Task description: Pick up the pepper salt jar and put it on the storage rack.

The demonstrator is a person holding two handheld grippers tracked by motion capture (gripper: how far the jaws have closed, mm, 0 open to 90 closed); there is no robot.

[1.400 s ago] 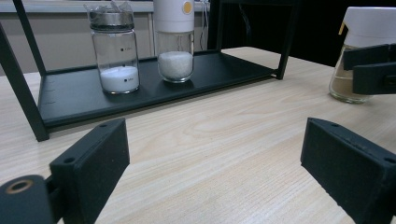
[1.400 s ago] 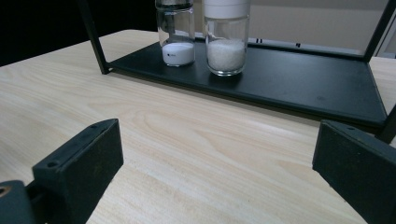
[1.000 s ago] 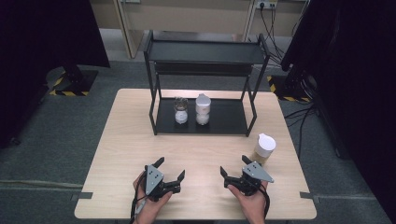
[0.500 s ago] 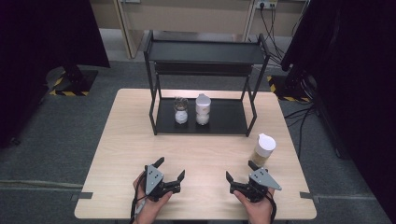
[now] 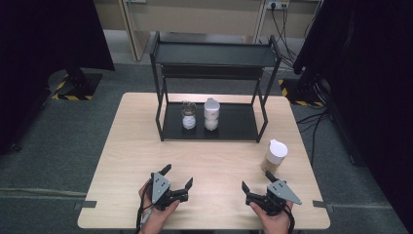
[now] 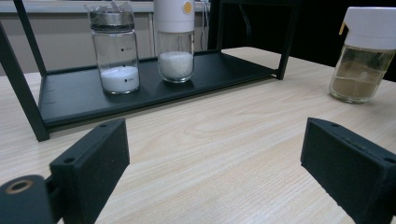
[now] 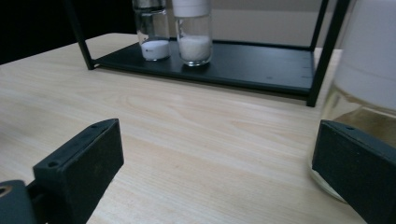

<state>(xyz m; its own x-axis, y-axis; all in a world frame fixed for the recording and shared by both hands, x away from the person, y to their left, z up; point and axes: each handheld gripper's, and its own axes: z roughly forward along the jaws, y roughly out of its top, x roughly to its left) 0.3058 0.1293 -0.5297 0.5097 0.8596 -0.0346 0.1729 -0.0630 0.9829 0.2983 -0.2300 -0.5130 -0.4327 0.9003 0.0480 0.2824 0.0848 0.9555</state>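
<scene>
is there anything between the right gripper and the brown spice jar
Nothing visible does. The right gripper sits open on the table, just short of the brown spice jar, with bare wood between them. In the right gripper view the jar stands right behind the right-hand jaw.

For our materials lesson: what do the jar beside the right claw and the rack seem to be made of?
Jar: clear glossy body, likely glass or clear plastic, since the brown powder shows through; matte white cap, probably plastic. Rack: thin black bars and flat shelves, apparently painted metal.
</scene>
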